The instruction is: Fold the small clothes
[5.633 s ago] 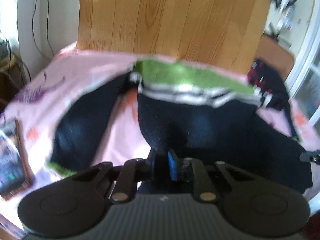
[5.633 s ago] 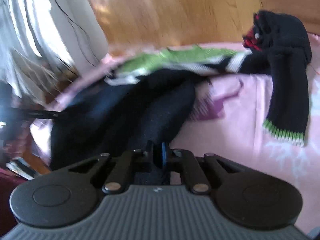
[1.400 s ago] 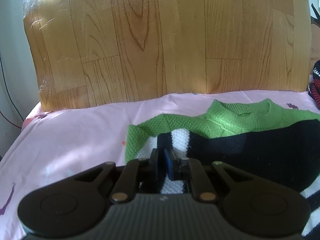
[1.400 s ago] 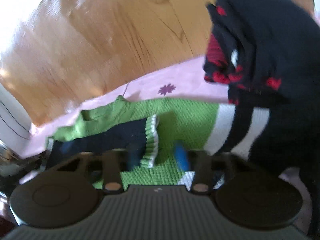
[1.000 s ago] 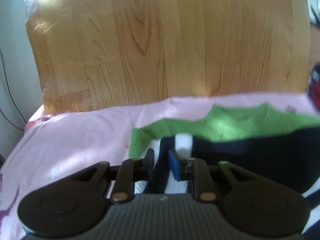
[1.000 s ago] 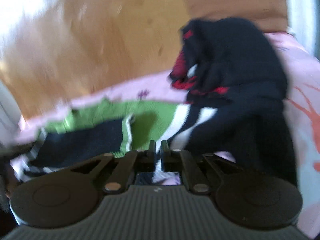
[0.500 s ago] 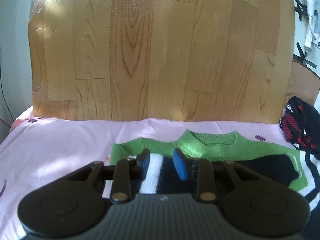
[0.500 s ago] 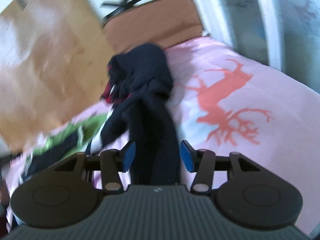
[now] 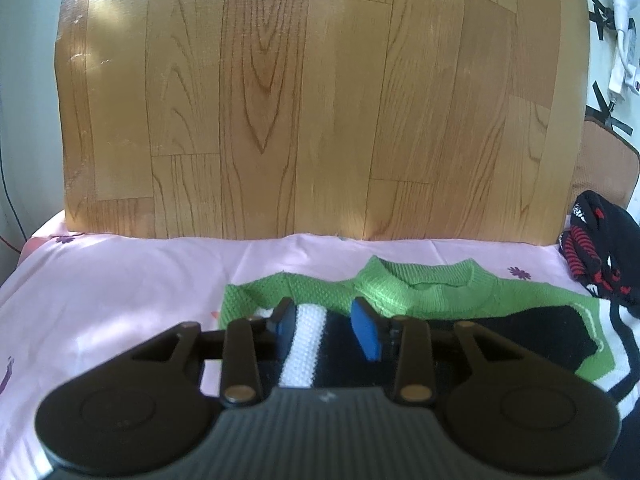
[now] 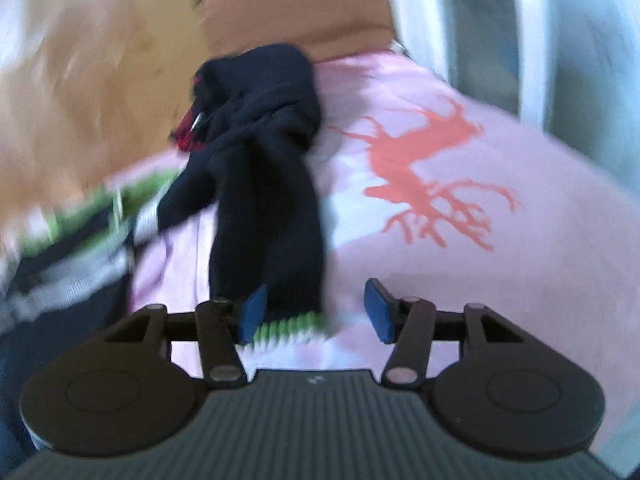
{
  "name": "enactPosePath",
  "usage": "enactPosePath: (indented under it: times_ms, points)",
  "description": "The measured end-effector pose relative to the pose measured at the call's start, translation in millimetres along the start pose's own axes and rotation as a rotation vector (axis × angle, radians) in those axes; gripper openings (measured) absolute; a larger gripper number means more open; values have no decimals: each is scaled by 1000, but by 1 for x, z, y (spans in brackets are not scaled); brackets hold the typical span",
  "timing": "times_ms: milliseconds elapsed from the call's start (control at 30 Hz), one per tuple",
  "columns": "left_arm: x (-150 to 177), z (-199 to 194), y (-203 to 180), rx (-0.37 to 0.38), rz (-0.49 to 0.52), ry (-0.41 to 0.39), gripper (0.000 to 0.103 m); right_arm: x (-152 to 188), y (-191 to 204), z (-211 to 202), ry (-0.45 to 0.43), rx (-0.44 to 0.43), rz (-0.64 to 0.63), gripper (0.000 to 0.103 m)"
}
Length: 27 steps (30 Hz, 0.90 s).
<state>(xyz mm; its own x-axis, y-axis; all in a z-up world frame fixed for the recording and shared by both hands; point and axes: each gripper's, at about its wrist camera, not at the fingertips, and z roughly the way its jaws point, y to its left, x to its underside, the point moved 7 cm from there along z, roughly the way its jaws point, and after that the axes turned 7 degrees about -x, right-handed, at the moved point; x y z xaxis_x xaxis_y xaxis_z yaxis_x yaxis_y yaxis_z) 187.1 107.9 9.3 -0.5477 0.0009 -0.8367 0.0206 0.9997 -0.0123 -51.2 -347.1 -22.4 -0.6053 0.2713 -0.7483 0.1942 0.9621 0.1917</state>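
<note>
No readable writing anywhere. Left gripper (image 9: pixel 326 326) jaws had just been opening, gapped over the sweater (image 9: pixel 424 292) on the pink sheet (image 9: pixel 120 280). Right gripper (image 10: pixel 316 312), closing slightly, stood parted around sleeve cuff (image 10: pixel 288 328), gripping nothing.

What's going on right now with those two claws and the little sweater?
Left gripper open, opening over folded sweater. Right gripper open, closing around the sleeve cuff. Dark red-patterned garment piled against the sleeve.

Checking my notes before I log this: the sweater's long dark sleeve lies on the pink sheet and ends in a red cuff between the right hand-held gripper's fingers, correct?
Not quite: the cuff is green and white, not red, as the right wrist view shows. The rest holds.
</note>
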Motion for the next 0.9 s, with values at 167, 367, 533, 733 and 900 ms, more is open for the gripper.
enactPosePath:
  times_ms: [167, 367, 533, 733, 900]
  points:
    - [-4, -3, 5, -3, -20, -8, 32, -14, 13, 6, -3, 68, -205, 8]
    - [-12, -11, 18, -5, -73, -30, 36, -125, 4, -48, -183, -157, 79, 8]
    - [-20, -19, 32, -9, -119, -47, 39, -190, 95, -70, -205, -451, 28, 8]
    - [-27, -24, 54, -17, -186, -60, 41, -190, 239, -21, -10, -716, -67, 8]
    - [-29, -20, 82, -35, -261, -38, 42, -165, 337, 31, 152, -842, -88, 9]
